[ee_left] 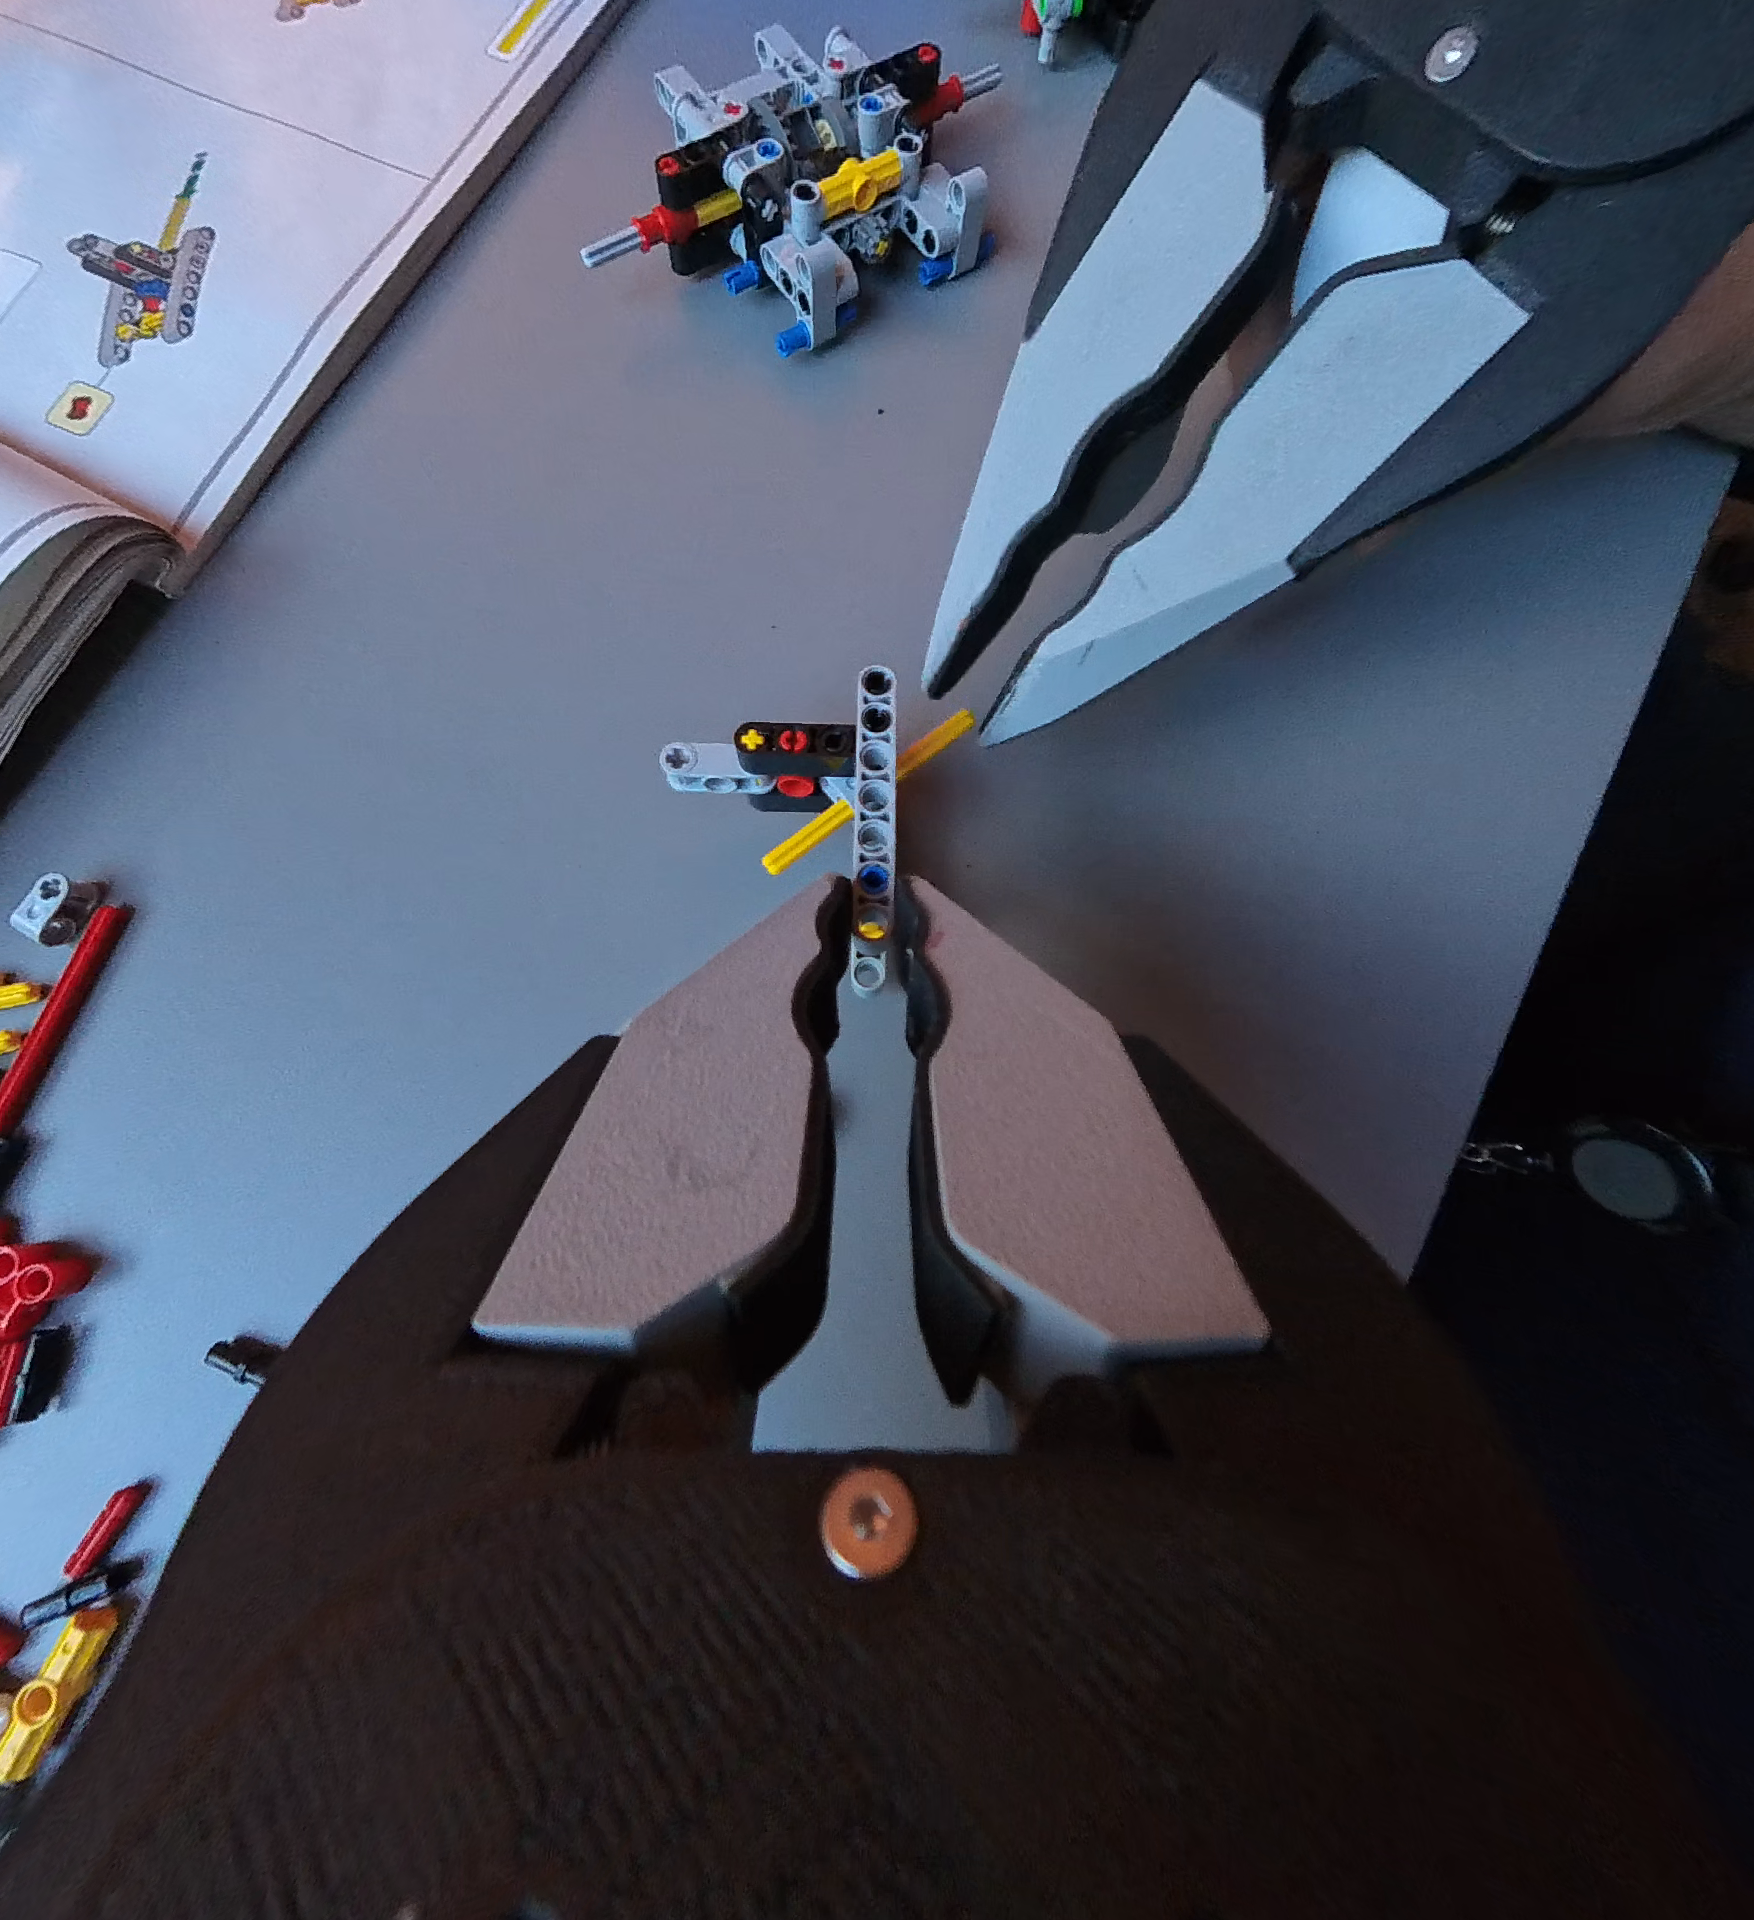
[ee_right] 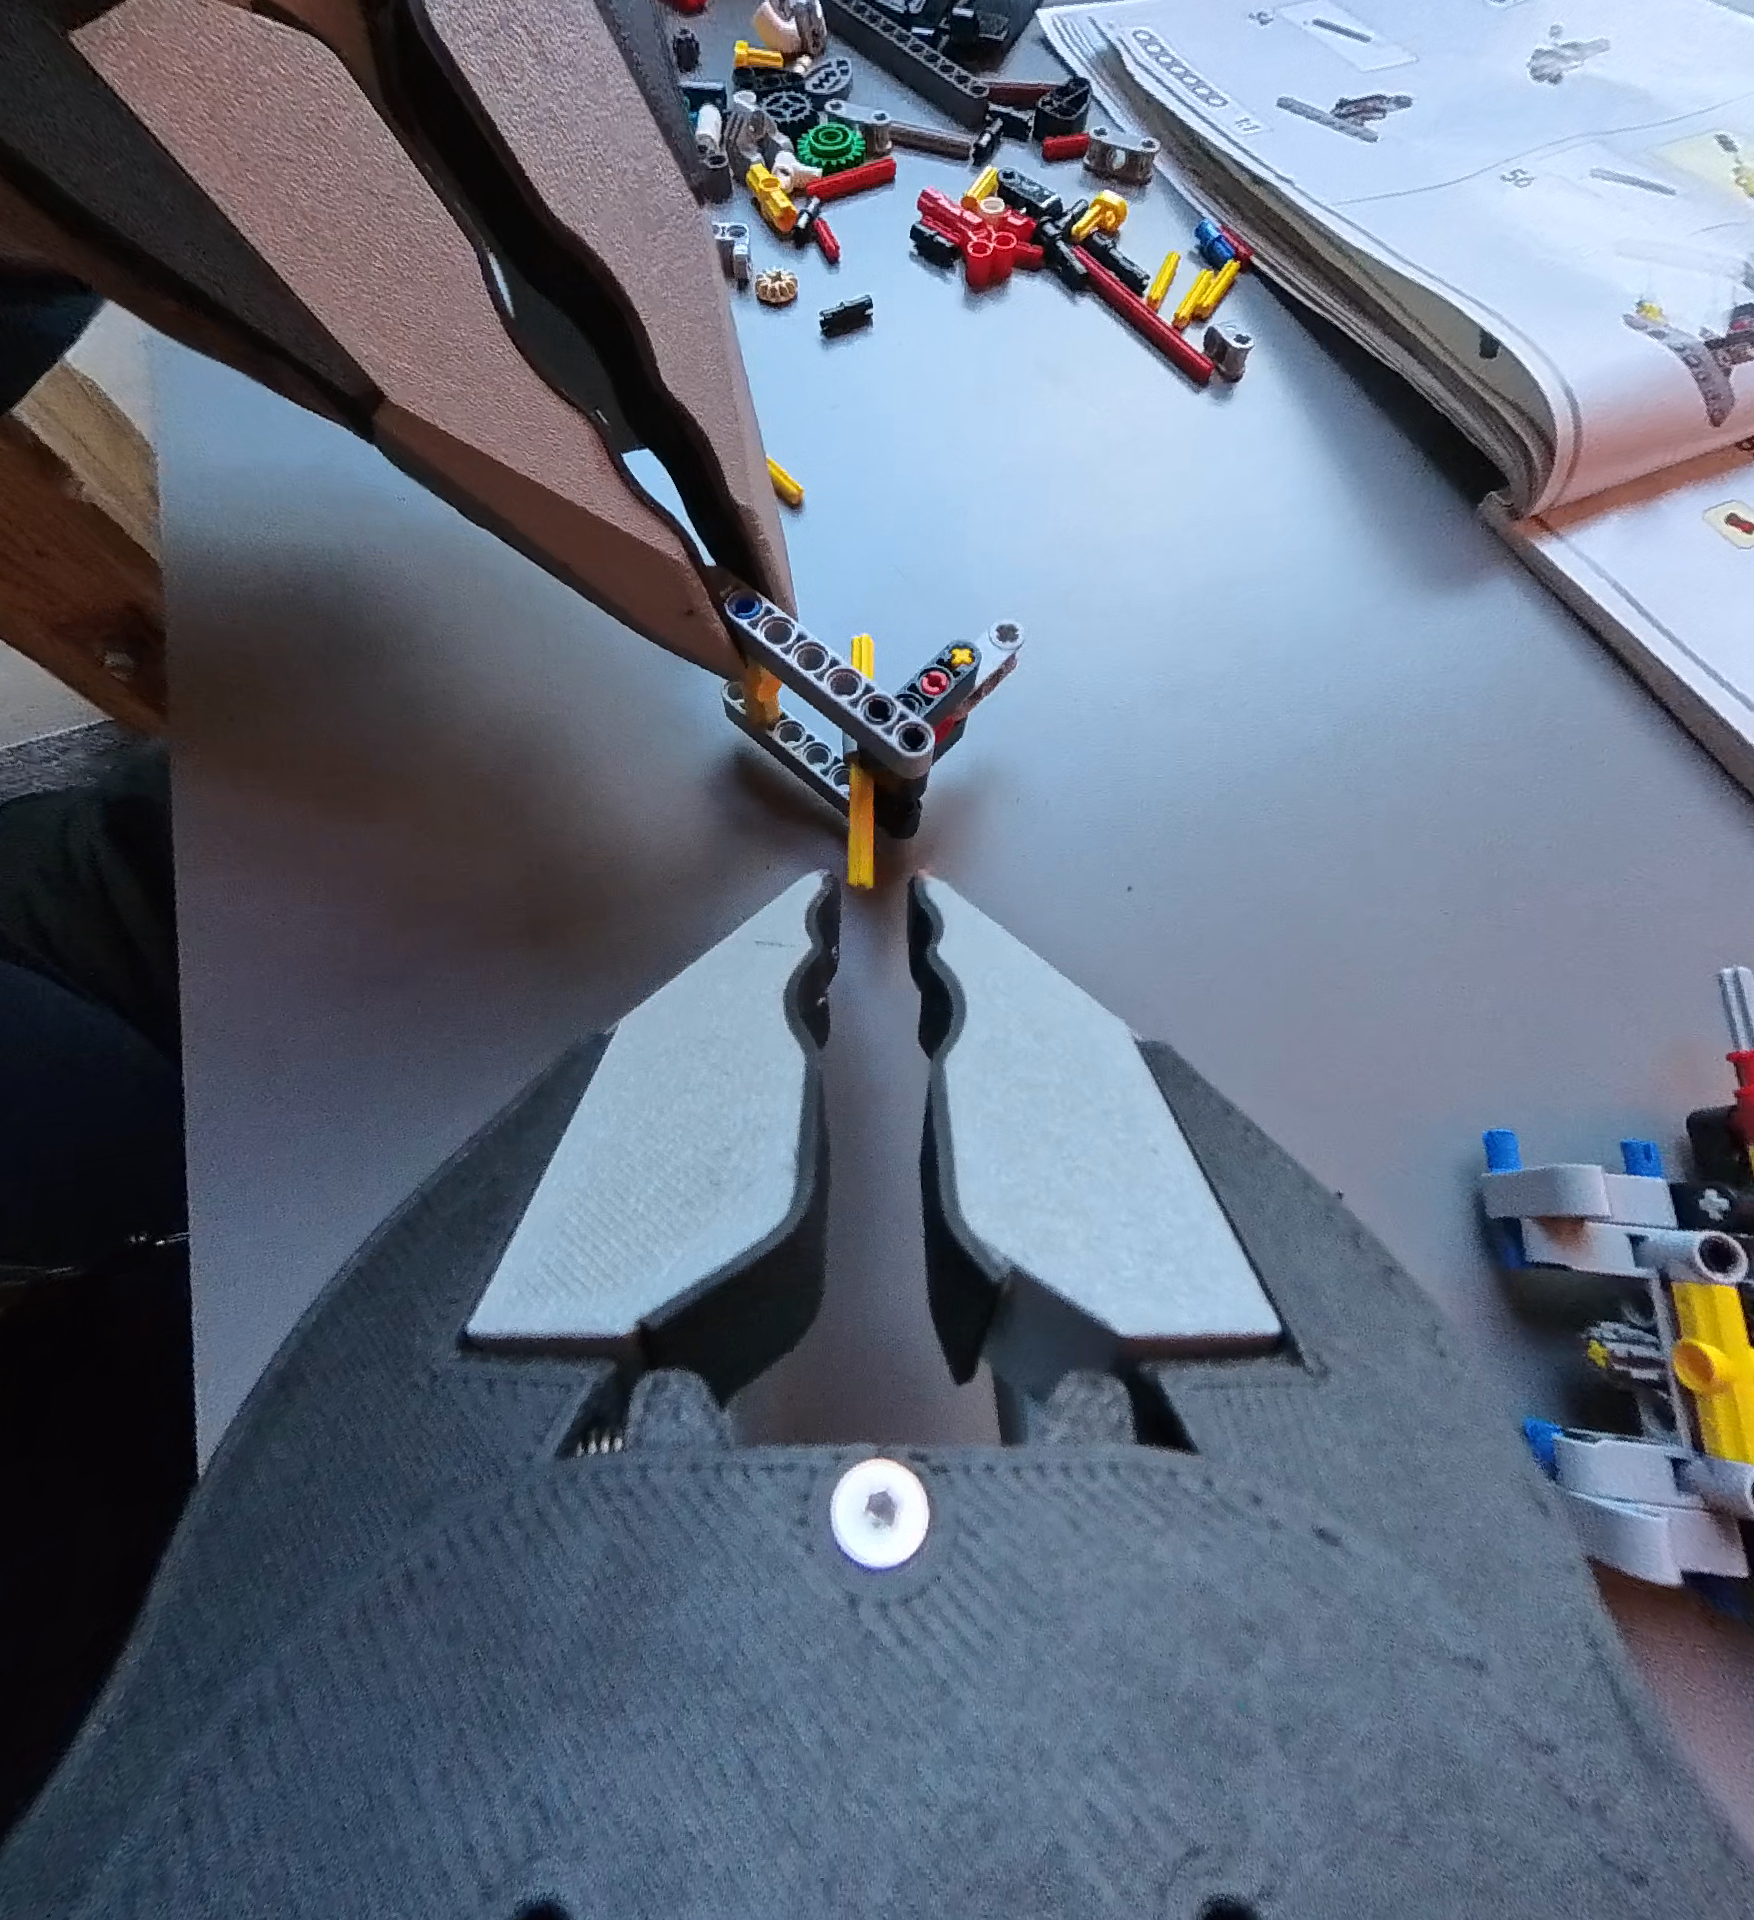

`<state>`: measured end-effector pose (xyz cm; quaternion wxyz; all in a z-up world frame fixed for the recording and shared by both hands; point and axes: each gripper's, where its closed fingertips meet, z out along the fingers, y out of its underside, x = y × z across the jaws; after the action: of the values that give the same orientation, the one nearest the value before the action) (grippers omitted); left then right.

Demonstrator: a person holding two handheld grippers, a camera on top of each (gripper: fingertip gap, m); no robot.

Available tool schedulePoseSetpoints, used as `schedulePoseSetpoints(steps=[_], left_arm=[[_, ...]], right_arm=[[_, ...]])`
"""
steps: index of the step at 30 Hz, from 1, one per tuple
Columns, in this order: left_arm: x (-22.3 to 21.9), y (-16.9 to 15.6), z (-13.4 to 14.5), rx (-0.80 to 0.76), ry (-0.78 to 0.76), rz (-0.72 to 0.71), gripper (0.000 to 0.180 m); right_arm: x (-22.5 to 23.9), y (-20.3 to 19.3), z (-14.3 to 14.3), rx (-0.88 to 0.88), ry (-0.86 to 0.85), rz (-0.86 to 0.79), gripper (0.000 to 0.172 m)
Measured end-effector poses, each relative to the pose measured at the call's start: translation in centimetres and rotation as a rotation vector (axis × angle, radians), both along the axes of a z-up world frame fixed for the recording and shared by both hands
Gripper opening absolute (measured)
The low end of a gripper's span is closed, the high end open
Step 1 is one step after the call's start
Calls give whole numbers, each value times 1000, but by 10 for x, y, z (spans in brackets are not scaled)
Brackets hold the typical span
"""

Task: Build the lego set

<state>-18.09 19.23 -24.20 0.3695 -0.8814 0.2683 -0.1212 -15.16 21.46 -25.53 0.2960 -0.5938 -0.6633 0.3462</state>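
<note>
Left gripper (ee_left: 871, 940), low centre of its own view, pinches the near end of a grey holed beam (ee_left: 874, 821), both pads pressed on its sides. That grip probably keeps the small brick assembly steady above the grey counter (ee_left: 499, 582). A black holed piece (ee_left: 795, 740) and a pale grey arm stick out to the left of the beam, and a yellow rod (ee_left: 857, 795) runs through it on a slant. At the rod's upper right end sits the right gripper (ee_left: 956, 707), spread slightly with nothing between its fingers, the rod tip just in front of the gap. No container shows anywhere. Loose parts (ee_left: 0, 1288) lie at the lower left edge, an open booklet (ee_left: 156, 260) upper left, and a bigger built model (ee_left: 811, 197) top centre.
</note>
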Motion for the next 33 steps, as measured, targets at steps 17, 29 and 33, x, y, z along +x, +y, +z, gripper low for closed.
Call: schedulePoseSetpoints(steps=[17,29,33], left_arm=[[4,1,0,20,26,-6,4],[7,1,2,40,50,-13,4],[7,1,1,41,58,-16,5]], right_arm=[[-1,-5,-5,1,-29,28,7],[-2,-4,-7,8,-42,16,8],[-3,-3,-7,2,-49,12,10]])
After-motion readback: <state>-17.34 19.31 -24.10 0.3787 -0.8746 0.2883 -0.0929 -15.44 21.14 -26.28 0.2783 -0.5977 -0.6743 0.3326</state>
